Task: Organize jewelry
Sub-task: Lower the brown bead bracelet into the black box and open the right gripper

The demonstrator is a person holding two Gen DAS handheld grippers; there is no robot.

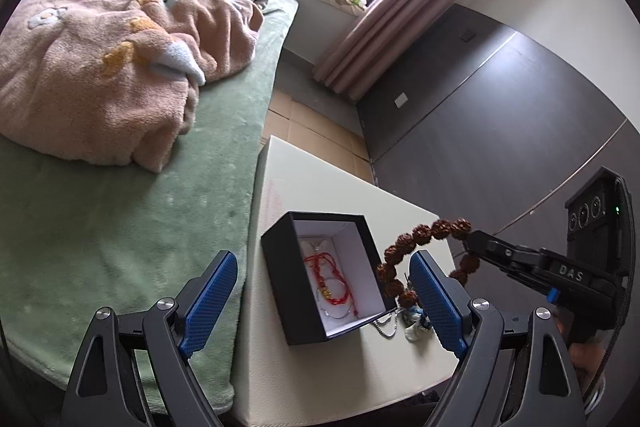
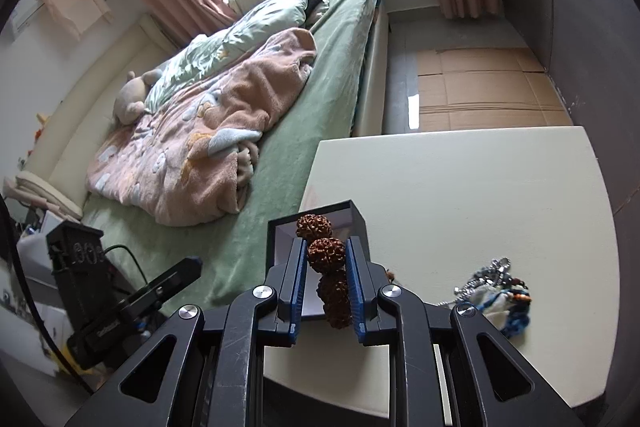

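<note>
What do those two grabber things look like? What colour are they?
Both are black frames shaped like triangles with cut-out holes and shiny silver bolts. Each jaw wears a long blue pad with a bumpy, dotted texture. The left gripper looks the same as the right gripper. White letters, DAS, are printed on the right gripper's side, beside a small blue clip.

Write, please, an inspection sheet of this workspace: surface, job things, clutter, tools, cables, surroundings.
Surface: pale table top beside the bed.
Job's things: open black box holding a red cord piece; brown bead bracelet lifted beside the box; jewelry pile on the table.
Clutter: nothing seen on the table.
Tools: left tool open, empty; right tool shut on the bead bracelet.
Cables: one black cable at the left tool.
Surroundings: bed, pink blanket, curtains, cardboard on the floor.
</note>
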